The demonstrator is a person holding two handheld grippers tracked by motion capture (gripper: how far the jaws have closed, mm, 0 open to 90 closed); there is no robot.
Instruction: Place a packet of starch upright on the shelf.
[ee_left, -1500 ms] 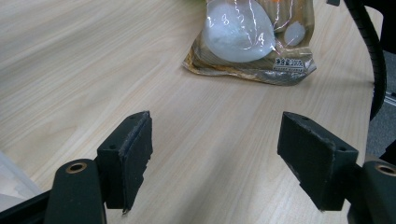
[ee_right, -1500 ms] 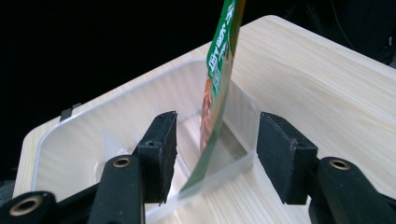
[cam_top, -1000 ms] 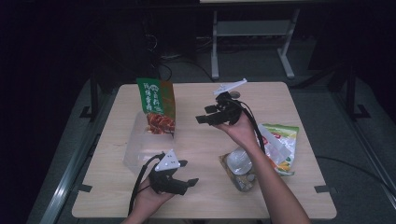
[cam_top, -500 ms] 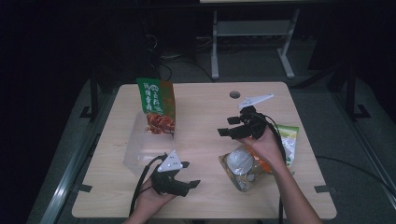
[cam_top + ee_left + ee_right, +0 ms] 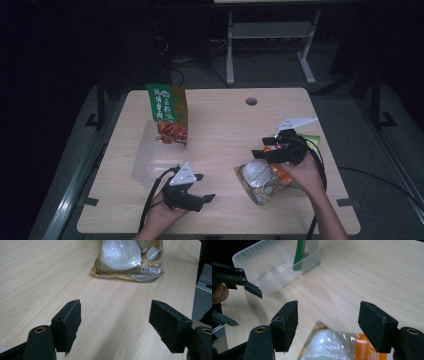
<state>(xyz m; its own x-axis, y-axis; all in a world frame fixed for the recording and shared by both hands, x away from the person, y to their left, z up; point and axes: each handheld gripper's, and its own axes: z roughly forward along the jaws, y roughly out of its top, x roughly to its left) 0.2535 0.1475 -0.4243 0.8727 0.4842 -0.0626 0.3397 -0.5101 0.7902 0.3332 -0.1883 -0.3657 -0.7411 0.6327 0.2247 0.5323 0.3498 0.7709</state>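
Observation:
A golden and orange snack bag point(image 5: 262, 180) with a pale round content lies flat near the table's front right. My right gripper point(image 5: 261, 146) hovers just above its far end and points left. Its jaws have just been opening, and in the right gripper view point(image 5: 328, 325) they stand open and empty, with the bag point(image 5: 329, 345) below them. My left gripper point(image 5: 206, 187) rests near the front edge, open and empty point(image 5: 115, 325), and faces the same bag point(image 5: 127, 260). A green snack bag point(image 5: 167, 112) stands upright in a clear plastic container point(image 5: 150, 160).
A second, green and white bag point(image 5: 312, 139) lies at the right edge, behind my right gripper. The wooden table point(image 5: 225, 125) has a round cable hole point(image 5: 251, 101) at the back. A metal stand point(image 5: 270, 35) is on the floor beyond.
My right gripper has moved from the table's middle back to the right and nearer, over the golden bag. The left gripper has stayed in place.

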